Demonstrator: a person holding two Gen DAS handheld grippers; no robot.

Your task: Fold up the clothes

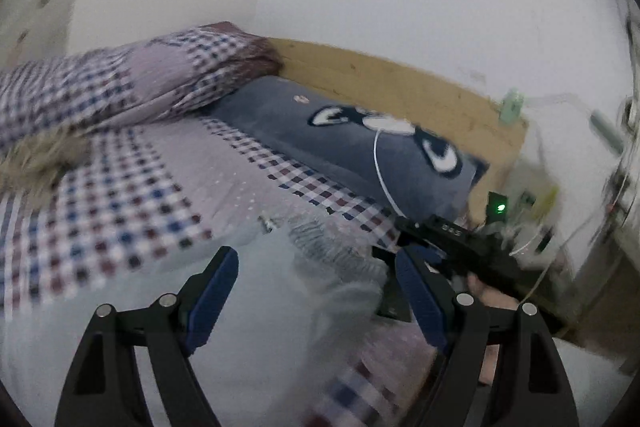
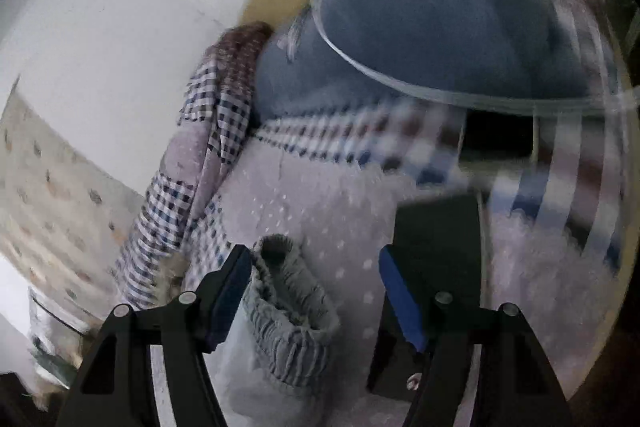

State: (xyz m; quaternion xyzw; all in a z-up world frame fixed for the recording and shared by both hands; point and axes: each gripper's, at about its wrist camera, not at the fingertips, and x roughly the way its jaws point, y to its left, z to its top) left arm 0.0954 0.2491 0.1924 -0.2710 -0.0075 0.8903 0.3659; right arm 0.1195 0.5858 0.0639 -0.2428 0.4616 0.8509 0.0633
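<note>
Grey garment (image 2: 280,311) on checked bedsheet (image 1: 120,195) | left tongs (image 1: 316,291) spread | right tongs (image 2: 316,291) spread | no legible writing

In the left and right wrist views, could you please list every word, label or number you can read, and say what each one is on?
No text can be read with confidence in either view.
The black right gripper body in the left wrist view carries small pale markings, too blurred to read.
The grey pillow bears a white and navy graphic, not letters.
The light grey garment shows no label.
</note>
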